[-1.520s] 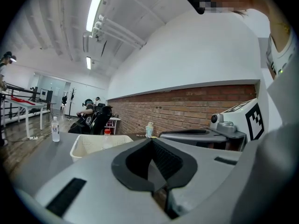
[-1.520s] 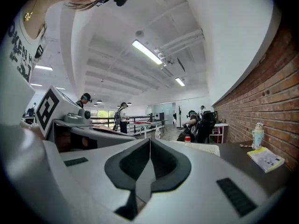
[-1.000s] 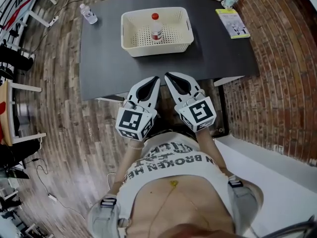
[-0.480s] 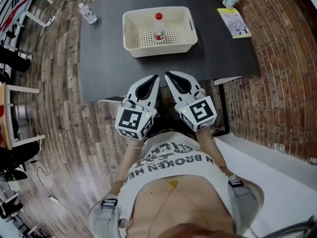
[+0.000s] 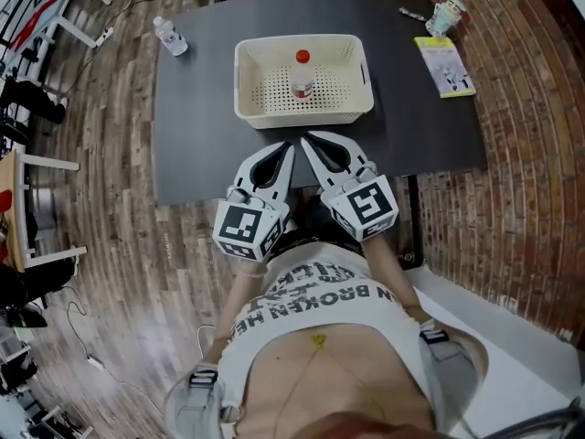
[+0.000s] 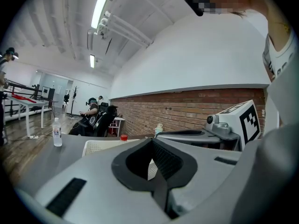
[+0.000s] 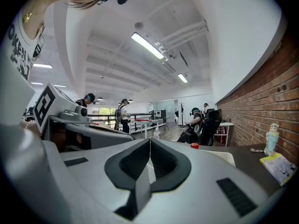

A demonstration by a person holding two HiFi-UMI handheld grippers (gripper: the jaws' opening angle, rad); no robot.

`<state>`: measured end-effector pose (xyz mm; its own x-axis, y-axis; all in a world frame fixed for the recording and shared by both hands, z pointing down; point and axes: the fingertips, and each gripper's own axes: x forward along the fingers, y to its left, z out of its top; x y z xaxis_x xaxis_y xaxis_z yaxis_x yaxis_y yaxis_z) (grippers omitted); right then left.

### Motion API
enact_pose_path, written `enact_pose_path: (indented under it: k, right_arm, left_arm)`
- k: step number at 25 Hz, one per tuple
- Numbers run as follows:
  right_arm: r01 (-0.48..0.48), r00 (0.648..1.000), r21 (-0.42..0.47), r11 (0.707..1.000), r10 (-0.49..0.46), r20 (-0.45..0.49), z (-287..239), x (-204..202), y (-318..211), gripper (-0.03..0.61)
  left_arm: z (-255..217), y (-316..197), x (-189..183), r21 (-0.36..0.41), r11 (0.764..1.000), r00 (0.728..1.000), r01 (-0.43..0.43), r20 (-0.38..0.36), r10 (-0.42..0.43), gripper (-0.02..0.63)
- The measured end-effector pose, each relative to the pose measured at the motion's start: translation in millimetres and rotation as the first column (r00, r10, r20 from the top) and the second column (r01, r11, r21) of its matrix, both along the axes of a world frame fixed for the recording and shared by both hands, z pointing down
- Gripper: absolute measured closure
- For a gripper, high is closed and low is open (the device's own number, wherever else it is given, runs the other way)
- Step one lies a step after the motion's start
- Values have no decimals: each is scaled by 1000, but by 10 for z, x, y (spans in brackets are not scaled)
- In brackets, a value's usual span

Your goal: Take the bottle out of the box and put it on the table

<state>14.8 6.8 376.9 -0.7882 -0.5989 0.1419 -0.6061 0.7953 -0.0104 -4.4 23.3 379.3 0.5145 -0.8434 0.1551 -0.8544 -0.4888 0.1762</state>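
A red-capped bottle (image 5: 302,76) stands inside the cream perforated basket (image 5: 249,108); near the basket, the left gripper (image 5: 288,145) and right gripper (image 5: 307,139) are closed, empty, above a shirt (image 5: 315,293) printed "BROKEN".

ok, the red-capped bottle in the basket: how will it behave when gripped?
The bottle stands upright, narrow and tall, alone in the basket, so a sideways nudge would probably tip it. It's round, so once down it would likely roll. It looks like small clear plastic: probably light, walls may give under a hard squeeze.
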Motion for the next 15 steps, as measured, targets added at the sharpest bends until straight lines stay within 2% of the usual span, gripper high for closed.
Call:
enact_pose_path:
  k: [15]
  right_arm:
    - [39,999,-17,999,-39,0,-53,71,-714,569]
  left_arm:
    - [-41,-692,101,-21,999,999,34,0,-34,607]
